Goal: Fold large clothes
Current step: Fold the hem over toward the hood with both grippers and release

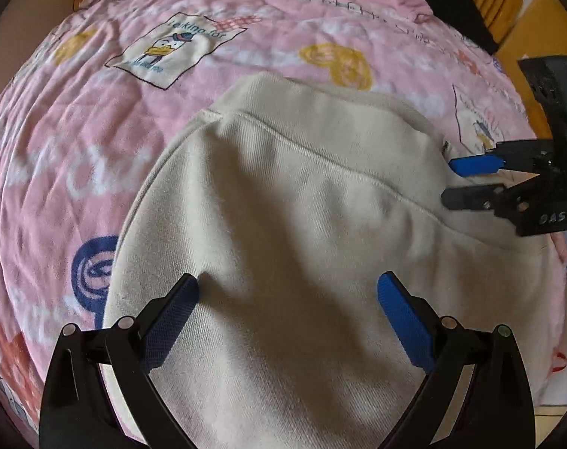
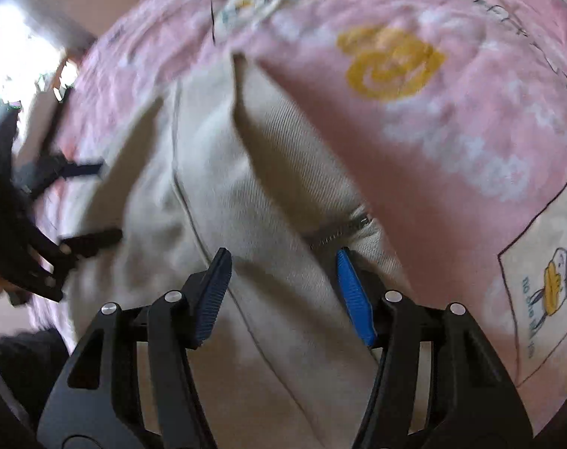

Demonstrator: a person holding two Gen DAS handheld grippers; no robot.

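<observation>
we see the cream garment point(image 1: 302, 232) lying folded on the pink printed blanket point(image 1: 77, 142), a seam running across its top layer and a zipper point(image 2: 339, 230) showing near its edge. our left gripper point(image 1: 287, 292) hangs over it, jaws wide apart, holding nothing. our right gripper point(image 2: 283, 265) points down at the cloth by the zipper, jaws partly apart, pads not pressing anything.

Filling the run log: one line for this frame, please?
stage: folding | garment: beige garment on pink blanket | left gripper: open above cloth | right gripper: open over zipper
</observation>
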